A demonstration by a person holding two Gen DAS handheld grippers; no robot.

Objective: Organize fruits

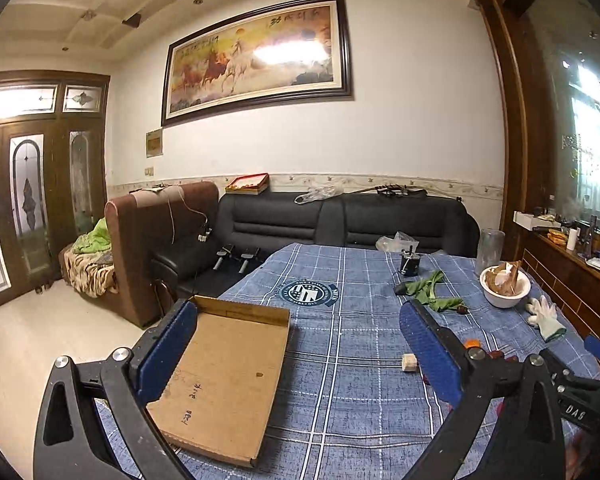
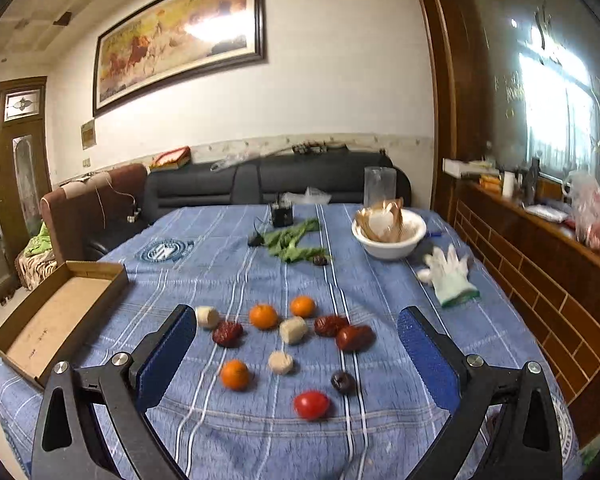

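Fruit lies loose on the checked cloth of the desk, right of the shallow cardboard box: round oranges, wrinkled dates, a glossy tomato. Both the left tool and right tool gape apart, holding nothing.

Oranges, red dates, tomato scattered on cloth, open cardboard tray lying left

The table is covered by a blue checked cloth. A shallow cardboard tray is laid at its left edge. Oranges, red dates, a tomato and pale chunks are scattered near the front edge. A white bowl, glove and green leaves are set toward the far right corner.
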